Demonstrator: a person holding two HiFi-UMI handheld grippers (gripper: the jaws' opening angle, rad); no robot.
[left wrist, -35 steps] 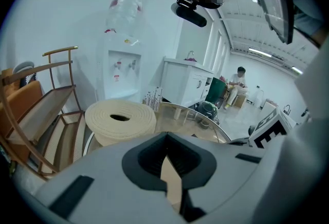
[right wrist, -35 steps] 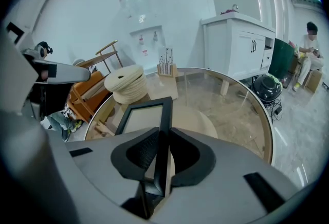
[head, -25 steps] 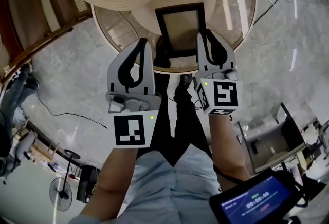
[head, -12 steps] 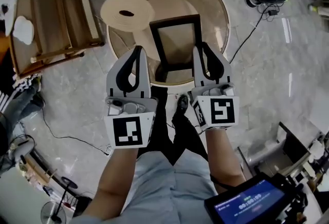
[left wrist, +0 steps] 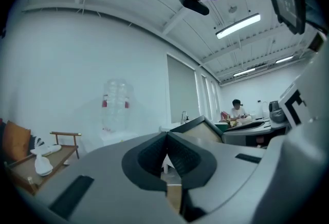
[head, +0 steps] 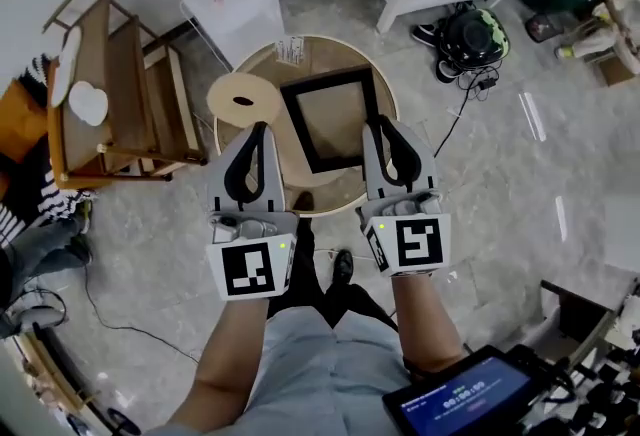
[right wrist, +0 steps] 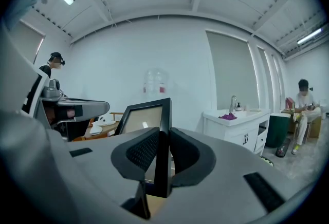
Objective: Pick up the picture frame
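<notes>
Plainly, the right claw (right wrist: 162, 138) was clamped on the right-hand edge of the picture frame (right wrist: 143, 117), the black moulding pinched upright between its ribbed pads. The left claw (left wrist: 167, 141) had its jaws together on nothing, with the frame's corner showing just to its right. In the head view the frame sat at centre, over the round counter (head: 330, 54), with a tan disc (head: 243, 101) just left of it. The pick-up looked done or nearly so; whether the frame's far edge rested on the counter could not be told. A one-edge grip would let it swing, so the next move called for a steady lift or a second hold from the left claw.
</notes>
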